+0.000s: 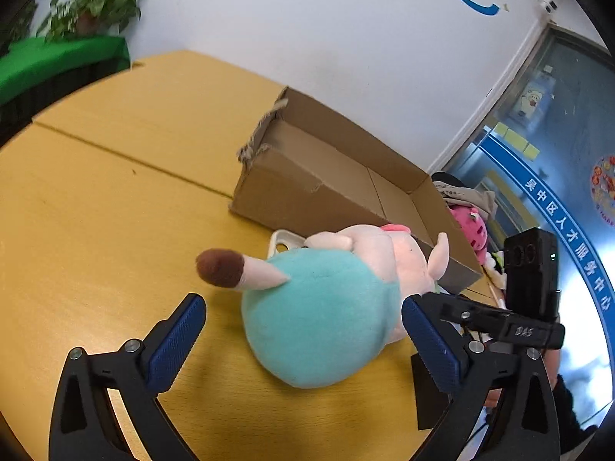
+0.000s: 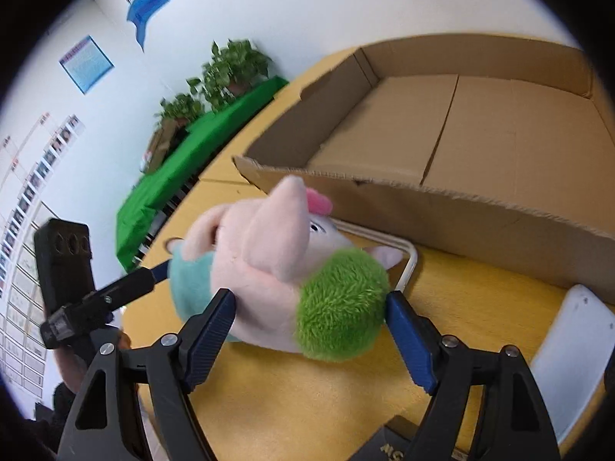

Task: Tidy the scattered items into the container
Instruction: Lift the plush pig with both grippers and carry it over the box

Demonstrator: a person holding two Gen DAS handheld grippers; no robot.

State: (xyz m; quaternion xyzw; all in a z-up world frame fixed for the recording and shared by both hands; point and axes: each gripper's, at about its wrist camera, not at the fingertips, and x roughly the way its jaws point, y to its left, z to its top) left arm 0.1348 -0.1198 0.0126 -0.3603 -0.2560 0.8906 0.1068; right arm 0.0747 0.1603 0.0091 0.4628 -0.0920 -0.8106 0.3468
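A plush pig [image 1: 323, 307] lies on its side on the yellow table [image 1: 115, 199], just in front of the near wall of an open cardboard box [image 1: 330, 176]. The toy has a teal body, pale pink head and limbs, a brown-tipped tail and a fuzzy green patch [image 2: 342, 303].

The left tool [image 1: 303, 342] is spread wide around the teal body, with 1 blue pad [image 1: 175, 345] clear of the toy on the left and the other just beside it on the right; neither pad presses in. The right tool [image 2: 309, 332] comes at the pig from the opposite side and is also open: its right pad [image 2: 409, 336] sits at the edge of the green patch, its left pad at the pink body, and whether they touch the fur is hard to tell.

A cream-coloured ring-shaped object [image 2: 409, 265] lies under the pig's head, next to the box wall. A white flat item [image 2: 569, 349] rests on the table to the right. Inside, the box shows only its bare floor. Potted plants [image 2: 230, 69] on a green-covered shelf stand far off by the wall.
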